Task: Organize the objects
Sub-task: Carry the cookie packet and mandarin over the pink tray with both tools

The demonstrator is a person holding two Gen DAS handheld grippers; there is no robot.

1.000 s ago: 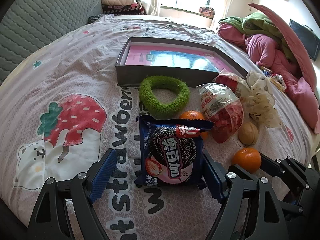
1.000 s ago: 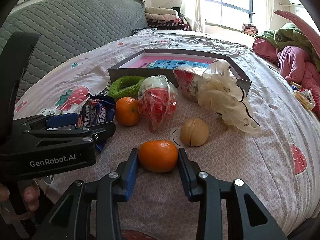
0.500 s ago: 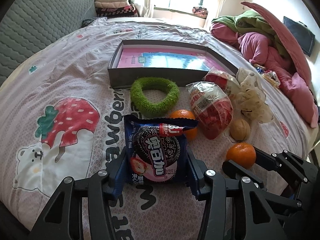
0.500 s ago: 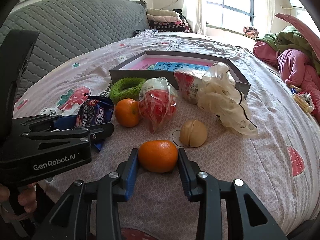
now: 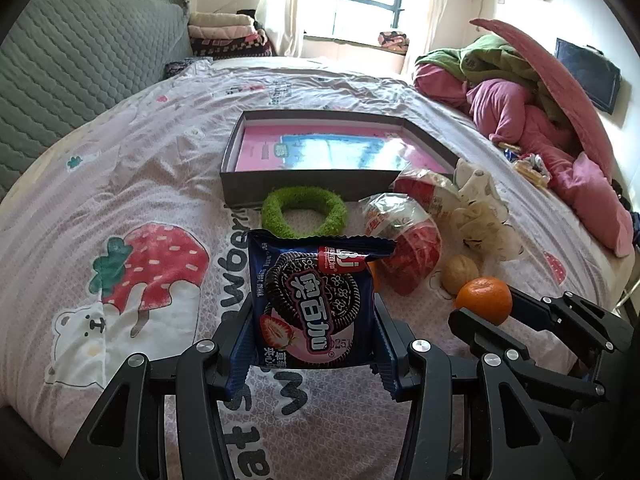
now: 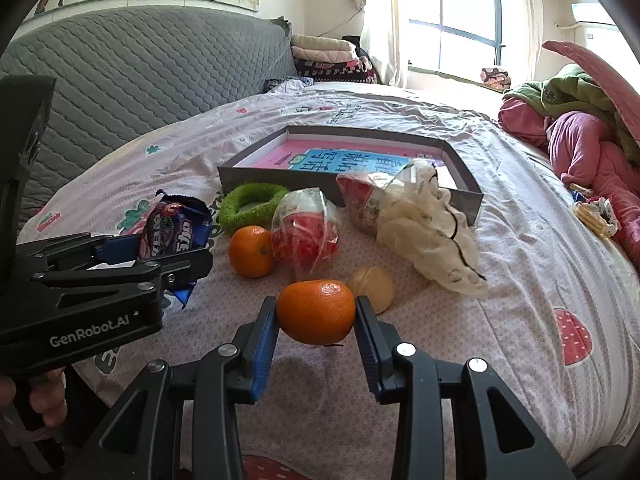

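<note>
A blue cookie packet hangs upright just above the bedsheet, with my left gripper shut on its two sides. My right gripper is shut on an orange, held just over the sheet with its shadow below. The left wrist view shows that orange at the right, between the right gripper's black fingers. Seen from the right wrist, the packet sits in the left gripper at the left. Farther back lies a shallow grey box with a pink and blue book inside.
In front of the box lie a green fuzzy ring, a second orange, two clear bags of red snacks, a cream cloth and a pale round ball. Pink and green bedding is piled at the right.
My left gripper closed on the cookie packet and lifted it off the sheet. The right gripper kept its hold on the orange and hardly moved.
</note>
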